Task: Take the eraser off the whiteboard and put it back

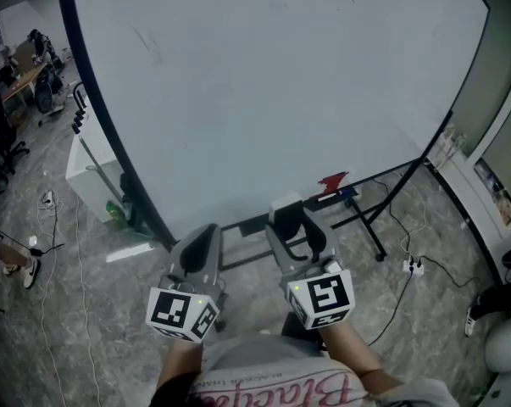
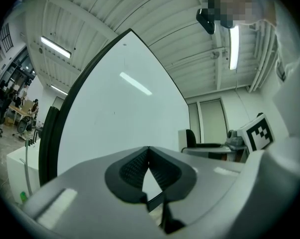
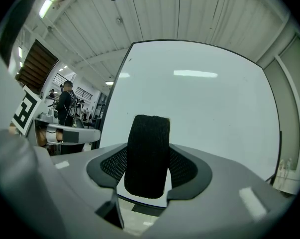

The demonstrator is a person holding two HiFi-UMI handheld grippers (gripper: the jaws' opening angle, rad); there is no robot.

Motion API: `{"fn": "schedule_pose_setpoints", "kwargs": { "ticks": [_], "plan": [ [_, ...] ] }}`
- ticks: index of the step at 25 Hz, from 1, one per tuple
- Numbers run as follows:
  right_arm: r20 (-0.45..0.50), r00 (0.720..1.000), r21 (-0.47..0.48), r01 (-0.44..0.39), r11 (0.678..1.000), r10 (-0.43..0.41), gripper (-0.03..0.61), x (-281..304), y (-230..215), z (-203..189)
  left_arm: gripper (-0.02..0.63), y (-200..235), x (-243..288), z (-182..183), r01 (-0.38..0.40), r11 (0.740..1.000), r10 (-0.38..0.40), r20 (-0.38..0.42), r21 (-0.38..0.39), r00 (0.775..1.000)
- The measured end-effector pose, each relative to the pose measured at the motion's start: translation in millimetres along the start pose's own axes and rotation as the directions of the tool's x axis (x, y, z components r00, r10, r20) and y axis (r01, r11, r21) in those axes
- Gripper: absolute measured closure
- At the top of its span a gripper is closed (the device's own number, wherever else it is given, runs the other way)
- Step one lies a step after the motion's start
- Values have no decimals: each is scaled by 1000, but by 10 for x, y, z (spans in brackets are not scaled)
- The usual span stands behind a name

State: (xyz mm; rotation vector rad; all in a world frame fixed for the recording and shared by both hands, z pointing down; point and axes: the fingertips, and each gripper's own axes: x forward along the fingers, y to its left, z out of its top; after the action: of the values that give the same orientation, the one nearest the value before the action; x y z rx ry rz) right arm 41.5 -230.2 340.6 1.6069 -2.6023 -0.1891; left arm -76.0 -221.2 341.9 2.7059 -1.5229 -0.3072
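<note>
We held the right gripper (image 3: 148, 152) with its fingers closed on the eraser (image 3: 148, 156), whose black felt stood upright between the pads and faced back at the camera. From the head view the eraser (image 1: 286, 203) showed pale at the tip of the right gripper (image 1: 289, 216), low down in front of the whiteboard (image 1: 280, 83), near its bottom edge. We could not tell whether it touched the board. Our left gripper (image 2: 149, 151) was empty, with its fingers closed and the tips meeting. It (image 1: 206, 234) sat just beside the right one.

Nothing stood between the eraser and the board. A red item (image 1: 333, 181) lay at the board's bottom edge to the right of the eraser, apart from it. The dark stand (image 1: 369, 219) spread below the board on the floor (image 1: 86, 329). A white cabinet (image 1: 90, 172) stood left of the board with something green (image 1: 115, 213) at its foot. A power strip (image 1: 413, 267) and its cables lay on the floor to the right. In the right gripper view, another person (image 3: 66, 103) stood far off to the left.
</note>
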Motion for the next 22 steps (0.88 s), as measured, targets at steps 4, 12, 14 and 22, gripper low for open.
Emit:
{"fn": "schedule_pose_setpoints", "kwargs": {
  "ticks": [4,12,14,22],
  "plan": [
    [7,1000,-1,-17,1000,17,337,84,-43,25,617,5,-10,-25,-7,1000,7,-4,-4,1000],
    [51,998,-90,-28,996,33,337,581,-150,305,617,55,-21,-54,-32,999,32,-11,-9,999],
    [57,998,-109,-25,994,31,336,703,-171,367,617,62,-25,-59,-37,999,37,-14,-11,999],
    [49,999,-168,0,986,8,334,1125,-296,463,615,72,-26,-58,-42,999,42,-20,-8,999]
  ]
}}
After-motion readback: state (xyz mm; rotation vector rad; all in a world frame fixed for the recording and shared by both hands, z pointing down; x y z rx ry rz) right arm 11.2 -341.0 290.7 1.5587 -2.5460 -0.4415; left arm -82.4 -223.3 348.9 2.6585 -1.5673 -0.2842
